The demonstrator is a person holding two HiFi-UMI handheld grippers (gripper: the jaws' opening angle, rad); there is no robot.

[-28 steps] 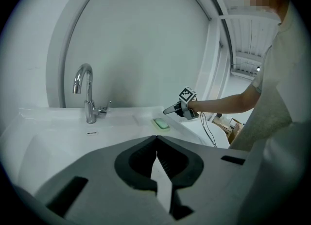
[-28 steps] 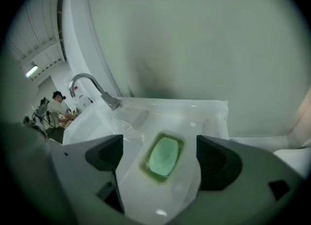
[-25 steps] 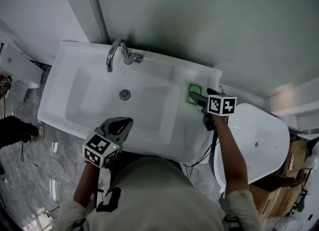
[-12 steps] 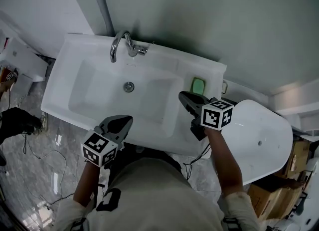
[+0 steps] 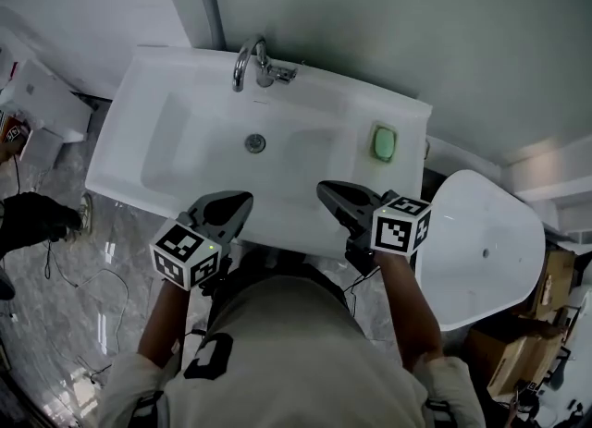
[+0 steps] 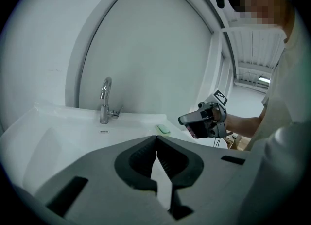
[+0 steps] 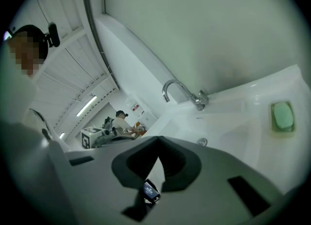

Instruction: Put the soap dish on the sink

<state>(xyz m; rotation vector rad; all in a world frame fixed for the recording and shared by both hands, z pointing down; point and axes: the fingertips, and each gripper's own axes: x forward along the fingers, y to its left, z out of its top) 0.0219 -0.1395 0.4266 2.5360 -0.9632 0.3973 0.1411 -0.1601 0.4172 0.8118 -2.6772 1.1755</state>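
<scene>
Plain grey wall, marble floor, and a white sink [image 5: 129, 140] mounted against the wall. The green soap dish [image 5: 383, 142] sits flat on the sink's right ledge, clear of the basin, so I'd call the job done. The left tool [image 5: 242, 201] and right tool [image 5: 324, 189] both hover at the front rim, jaws together, holding nothing. The faucet [image 5: 252, 61] and drain [image 5: 255, 142] are well apart from the dish, and nothing crowds it.
</scene>
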